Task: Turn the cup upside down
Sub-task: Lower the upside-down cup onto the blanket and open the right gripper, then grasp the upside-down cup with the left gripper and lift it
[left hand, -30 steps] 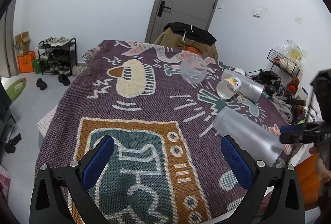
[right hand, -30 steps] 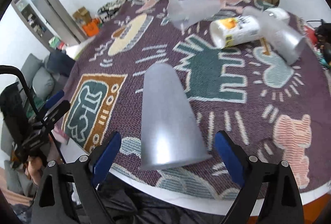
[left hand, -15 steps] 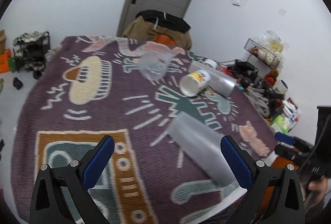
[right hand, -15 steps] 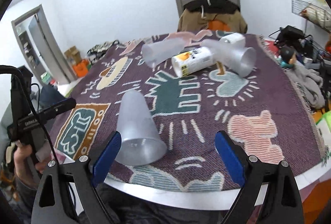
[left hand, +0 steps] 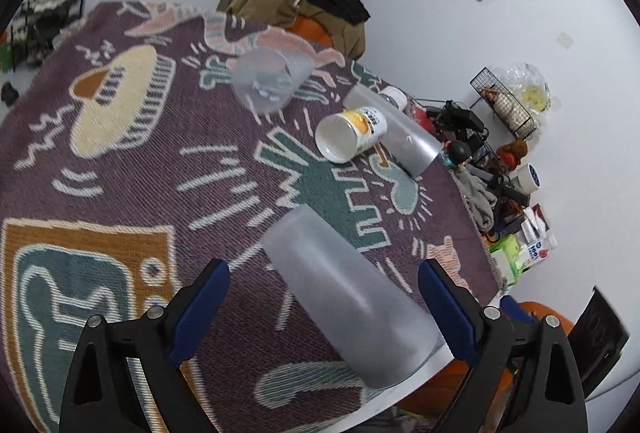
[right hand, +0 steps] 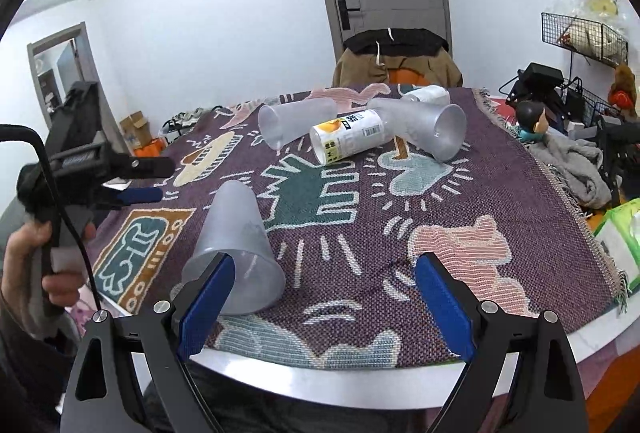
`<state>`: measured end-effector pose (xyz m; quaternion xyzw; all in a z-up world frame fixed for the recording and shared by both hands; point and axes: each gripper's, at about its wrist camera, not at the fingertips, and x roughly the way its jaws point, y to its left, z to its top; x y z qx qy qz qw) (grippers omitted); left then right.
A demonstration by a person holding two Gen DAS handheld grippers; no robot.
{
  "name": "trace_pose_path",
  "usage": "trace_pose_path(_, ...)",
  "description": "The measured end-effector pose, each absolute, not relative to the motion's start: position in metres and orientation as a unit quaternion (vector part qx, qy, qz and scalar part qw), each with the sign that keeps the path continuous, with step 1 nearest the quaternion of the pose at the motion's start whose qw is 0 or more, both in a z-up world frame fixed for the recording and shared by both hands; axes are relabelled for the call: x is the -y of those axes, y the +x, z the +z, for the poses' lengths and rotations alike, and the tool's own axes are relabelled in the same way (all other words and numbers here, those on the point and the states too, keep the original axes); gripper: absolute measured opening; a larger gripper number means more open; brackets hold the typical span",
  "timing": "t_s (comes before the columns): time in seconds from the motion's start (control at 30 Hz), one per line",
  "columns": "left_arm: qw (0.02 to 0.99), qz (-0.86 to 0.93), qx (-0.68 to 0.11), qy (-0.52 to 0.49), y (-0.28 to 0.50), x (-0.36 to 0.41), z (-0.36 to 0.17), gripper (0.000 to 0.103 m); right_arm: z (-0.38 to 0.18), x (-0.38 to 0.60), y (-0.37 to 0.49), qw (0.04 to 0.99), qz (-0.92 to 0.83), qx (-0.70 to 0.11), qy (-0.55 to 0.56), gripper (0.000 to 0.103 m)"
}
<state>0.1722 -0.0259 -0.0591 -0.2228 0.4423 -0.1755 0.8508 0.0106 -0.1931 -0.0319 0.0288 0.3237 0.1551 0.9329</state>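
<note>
A frosted plastic cup lies on its side near the table's front edge, mouth toward the edge; it also shows in the right wrist view. My left gripper is open with its blue fingers on either side of the cup, apart from it. My right gripper is open and empty, drawn back at the table edge with the cup by its left finger. The left gripper also shows in the right wrist view, held in a hand.
Farther back lie another frosted cup, a white printed cup and a third frosted cup, all on their sides on the patterned cloth. A chair with clothes stands behind. Clutter lies at the right.
My left gripper has swung right and closed in until the near cup lies between its fingers. My right gripper has pulled back and lifted away from that cup.
</note>
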Motion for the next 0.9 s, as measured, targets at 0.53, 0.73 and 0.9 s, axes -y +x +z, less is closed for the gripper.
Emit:
trace_pose_path(0.53,0.807,-0.148,-0.518,-0.24,0.221,0.054,-0.095,0.085,-0.041,0.207,-0.001,0.953,0.111,-0.28,0.021,0.092)
trace_pose_path(0.73,0.795,-0.137,-0.54,-0.242,0.24,0.059,-0.109,0.085,-0.042,0.205,-0.001,0.957,0.106,-0.27,0.015,0.092)
trace_pose_path(0.9,0.789,-0.124,-0.556,-0.231,0.254,0.065,-0.12,0.085,-0.047,0.207,0.0,0.958,0.099,-0.269,0.012,0.092)
